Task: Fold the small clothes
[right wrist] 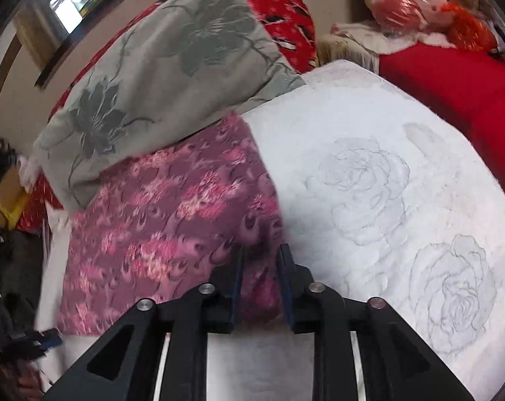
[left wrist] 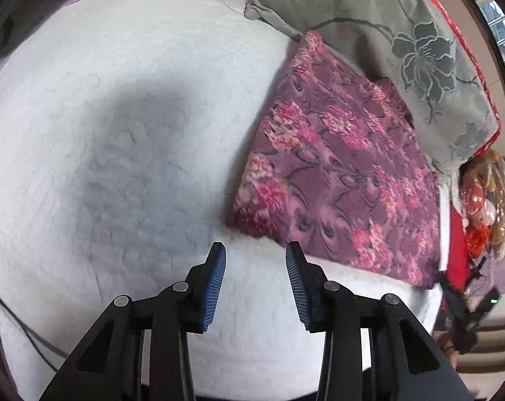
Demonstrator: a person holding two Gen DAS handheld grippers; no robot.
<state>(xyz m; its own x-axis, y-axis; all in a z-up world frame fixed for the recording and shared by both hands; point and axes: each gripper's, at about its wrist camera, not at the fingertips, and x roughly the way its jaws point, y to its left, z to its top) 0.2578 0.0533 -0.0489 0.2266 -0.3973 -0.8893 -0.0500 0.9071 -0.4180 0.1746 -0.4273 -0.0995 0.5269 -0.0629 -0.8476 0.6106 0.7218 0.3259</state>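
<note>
The left tool (left wrist: 256,254) is held apart above the white quilted bed (left wrist: 119,133), while the right tool (right wrist: 261,254) is clamped on the folded purple floral cloth (right wrist: 172,214).

the folded cloth (left wrist: 336,173) is mauve-purple with pink and red flower clusters. the bed cover (right wrist: 402,200) is white, quilted with faint grey rose outlines. the pillow (left wrist: 402,33) is grey-green with darker flowers (over a red printed fabric (right wrist: 286,10)).

Left gripper (left wrist: 256,250) jaws apart over white quilt (left wrist: 119,133), folded purple floral cloth (left wrist: 336,173) beside grey pillow (left wrist: 386,33)
</note>
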